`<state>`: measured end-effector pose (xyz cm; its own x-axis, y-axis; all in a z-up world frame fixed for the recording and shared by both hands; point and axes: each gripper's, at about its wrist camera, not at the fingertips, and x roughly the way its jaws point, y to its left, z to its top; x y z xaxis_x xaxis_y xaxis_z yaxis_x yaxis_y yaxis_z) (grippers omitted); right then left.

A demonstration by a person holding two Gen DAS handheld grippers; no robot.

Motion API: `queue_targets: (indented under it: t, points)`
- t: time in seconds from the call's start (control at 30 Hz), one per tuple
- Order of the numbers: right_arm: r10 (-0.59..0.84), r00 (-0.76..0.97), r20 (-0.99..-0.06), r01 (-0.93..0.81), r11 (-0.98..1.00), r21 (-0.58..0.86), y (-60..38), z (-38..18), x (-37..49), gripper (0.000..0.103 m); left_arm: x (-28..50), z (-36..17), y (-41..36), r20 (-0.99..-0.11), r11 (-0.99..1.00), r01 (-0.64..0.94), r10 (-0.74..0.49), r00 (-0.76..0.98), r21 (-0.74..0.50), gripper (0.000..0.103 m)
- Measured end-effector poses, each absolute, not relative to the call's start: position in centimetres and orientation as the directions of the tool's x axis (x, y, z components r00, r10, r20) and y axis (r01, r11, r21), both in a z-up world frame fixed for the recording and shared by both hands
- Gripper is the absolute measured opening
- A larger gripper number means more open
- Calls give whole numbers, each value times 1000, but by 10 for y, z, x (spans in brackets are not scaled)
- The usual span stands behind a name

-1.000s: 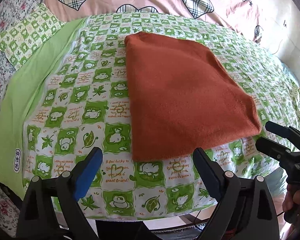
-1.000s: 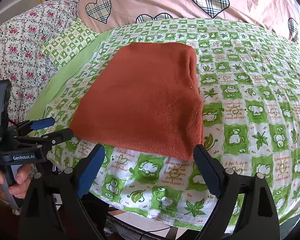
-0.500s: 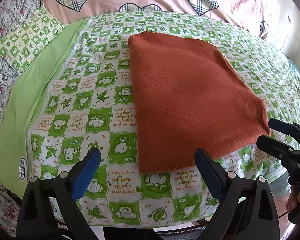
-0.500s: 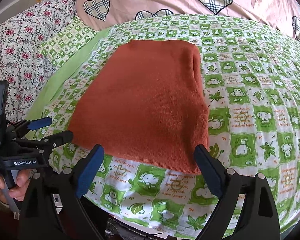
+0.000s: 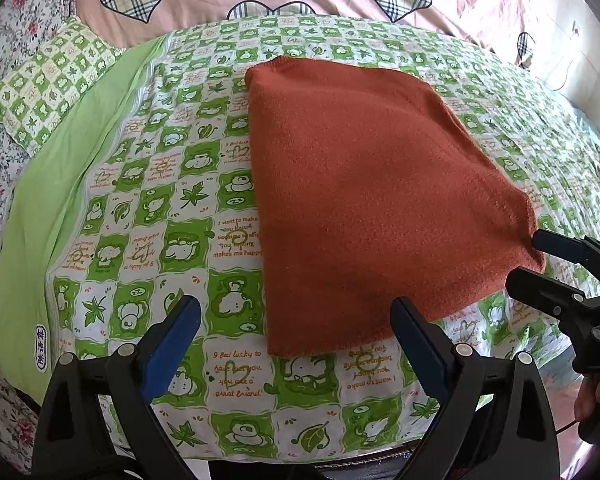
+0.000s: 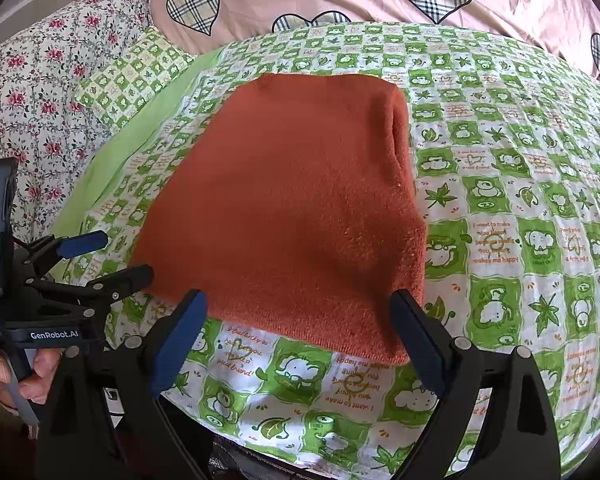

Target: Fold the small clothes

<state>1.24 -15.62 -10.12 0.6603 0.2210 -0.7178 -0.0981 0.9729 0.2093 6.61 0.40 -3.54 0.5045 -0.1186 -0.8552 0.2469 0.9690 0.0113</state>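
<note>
Rust-orange knitted garment [image 5: 372, 200], folded flat on green-checked bed quilt [image 5: 148, 216]. Soft, light, likely limp; take by near hem corners. Left gripper [image 5: 296, 340] and right gripper [image 6: 300, 328]: jaws spread, empty.

Home bedroom: quilted bed [image 5: 148, 216], pillow [image 5: 44, 84]

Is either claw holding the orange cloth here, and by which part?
Nothing is held. Both the left claw and right claw are open, short of the cloth's near corners.
</note>
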Motion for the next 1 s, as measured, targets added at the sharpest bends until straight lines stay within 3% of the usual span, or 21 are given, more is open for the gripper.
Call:
queue_targets:
  t: [1.0]
  points:
    - [222, 657, -721, -98, 973, 211, -151, -99, 16, 95, 68, -35, 6, -856, 971, 238, -116, 503, 8, 96]
